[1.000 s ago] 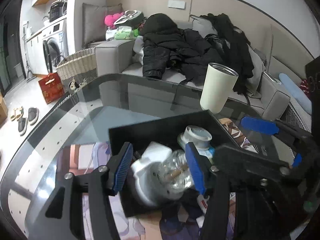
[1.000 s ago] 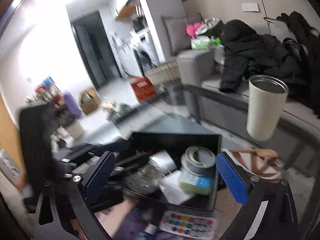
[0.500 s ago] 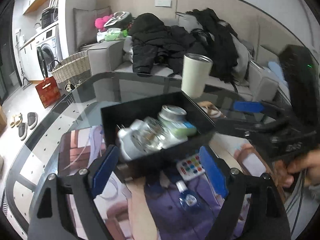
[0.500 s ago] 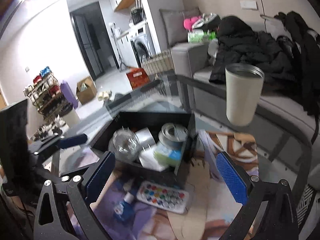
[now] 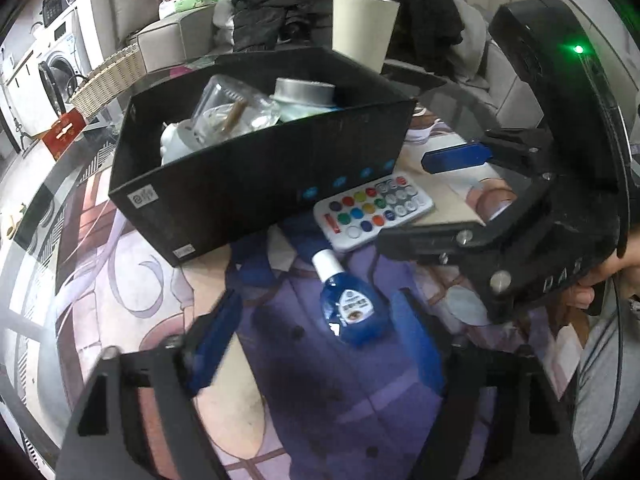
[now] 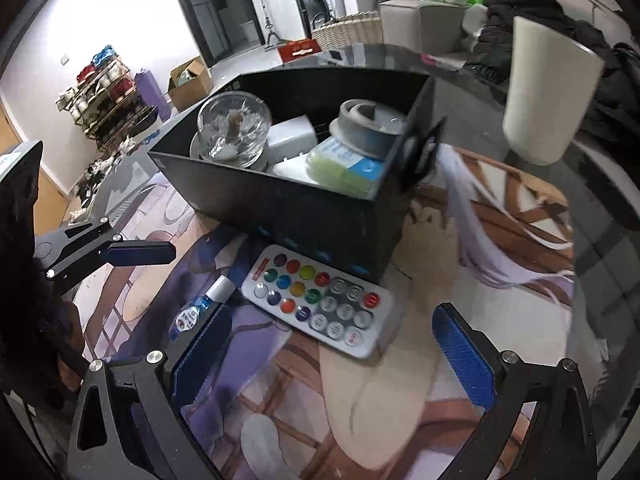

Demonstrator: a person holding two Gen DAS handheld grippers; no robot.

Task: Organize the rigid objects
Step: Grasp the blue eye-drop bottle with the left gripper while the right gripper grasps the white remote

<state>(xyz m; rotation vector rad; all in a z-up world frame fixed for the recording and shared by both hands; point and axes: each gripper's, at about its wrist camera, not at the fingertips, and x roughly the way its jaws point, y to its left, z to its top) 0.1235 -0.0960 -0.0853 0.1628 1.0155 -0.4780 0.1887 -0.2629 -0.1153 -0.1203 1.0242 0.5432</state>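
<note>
Two grippers above a printed mat, jaws apart, gripping nothing.
Left gripper (image 5: 320,332), just narrowing, straddles the blue bottle (image 5: 352,312), label unreadable; right gripper (image 6: 332,352) straddles the remote (image 6: 320,300).

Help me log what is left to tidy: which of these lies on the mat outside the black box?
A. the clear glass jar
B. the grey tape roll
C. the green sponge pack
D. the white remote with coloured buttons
D: the white remote with coloured buttons lies on the mat beside the black box, next to a small blue bottle.
</note>
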